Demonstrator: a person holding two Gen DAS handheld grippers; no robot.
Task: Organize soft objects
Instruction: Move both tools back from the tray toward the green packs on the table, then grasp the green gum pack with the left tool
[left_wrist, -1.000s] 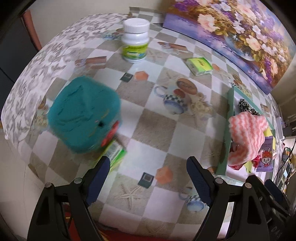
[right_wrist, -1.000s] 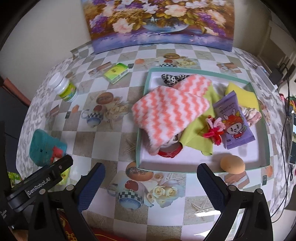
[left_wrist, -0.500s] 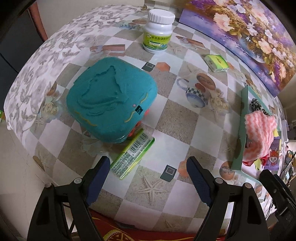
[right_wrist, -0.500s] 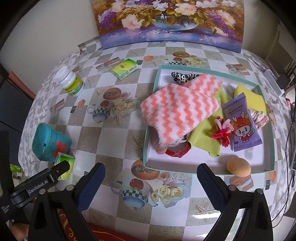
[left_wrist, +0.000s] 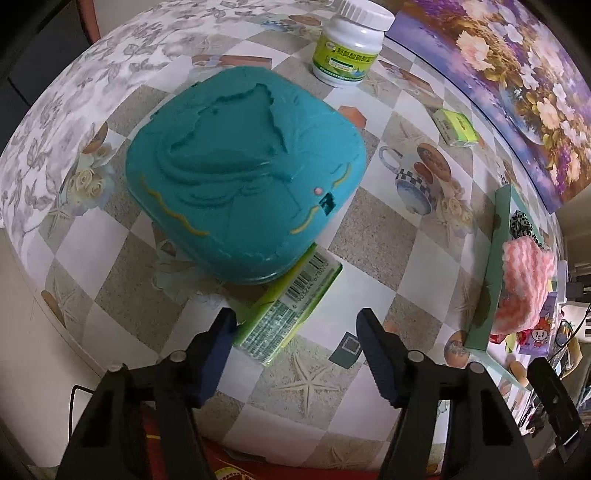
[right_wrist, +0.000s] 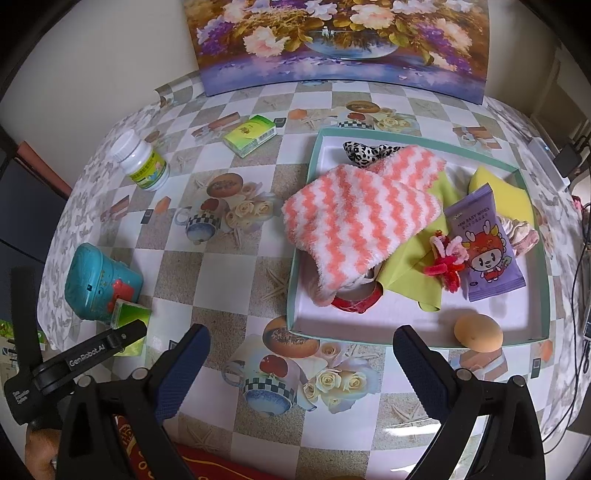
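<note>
A teal tray (right_wrist: 532, 334) on the table's right holds a pink-and-white striped sock (right_wrist: 354, 225), a yellow-green cloth (right_wrist: 410, 266), a leopard-print piece (right_wrist: 360, 149), a purple wipes pack (right_wrist: 480, 245), a red pipe-cleaner flower (right_wrist: 445, 264) and a tan sponge egg (right_wrist: 478, 330). My left gripper (left_wrist: 295, 328) is open and empty, hovering over a green packet (left_wrist: 291, 310) that lies partly under a teal toy box (left_wrist: 243, 170). My right gripper (right_wrist: 301, 354) is open and empty above the table's front edge, just before the tray.
A white pill bottle (right_wrist: 142, 162) and a small green box (right_wrist: 249, 134) stand on the table's far left. A flower painting (right_wrist: 340, 40) leans on the back wall. The table edge drops off left of the teal box. Cables hang at the right.
My left gripper has moved closer and lower toward the teal box and green packet, and its jaws stand narrower. The right gripper has pulled back slightly and stayed open.
</note>
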